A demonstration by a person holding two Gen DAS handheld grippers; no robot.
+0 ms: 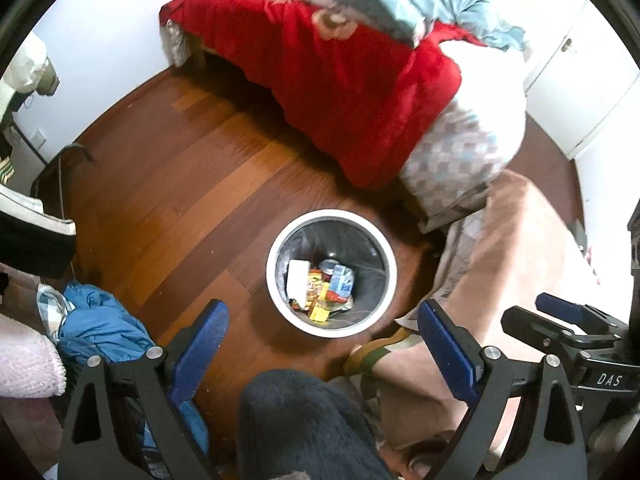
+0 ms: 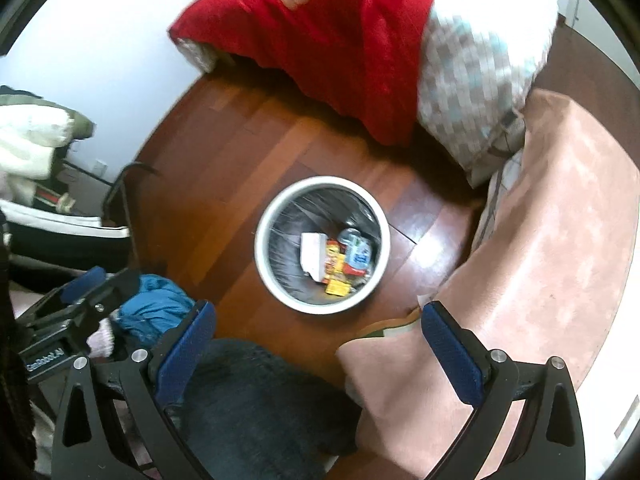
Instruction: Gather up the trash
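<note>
A round white-rimmed trash bin [image 1: 276, 280] [image 2: 262, 256] with a dark liner stands on the wood floor. Inside it lie trash pieces [image 1: 320, 288] [image 2: 336, 260]: a white carton, yellow and red wrappers, a blue pack and a can. My left gripper [image 1: 322, 322] hangs open well above and in front of the bin, nothing between its blue pads. My right gripper [image 2: 318, 322] is open wide too and holds nothing. The right gripper [image 1: 568, 320] also shows at the right edge of the left wrist view, and the left gripper [image 2: 80, 300] at the left of the right wrist view.
A bed with a red blanket [image 1: 340, 92] [image 2: 332, 52] fills the far side. A pink cover [image 1: 516, 264] [image 2: 540, 240] lies at the right. Blue clothing [image 1: 100, 328] [image 2: 154, 308] sits at the left. A person's dark-trousered knee [image 1: 304, 420] [image 2: 256, 400] is just below the grippers.
</note>
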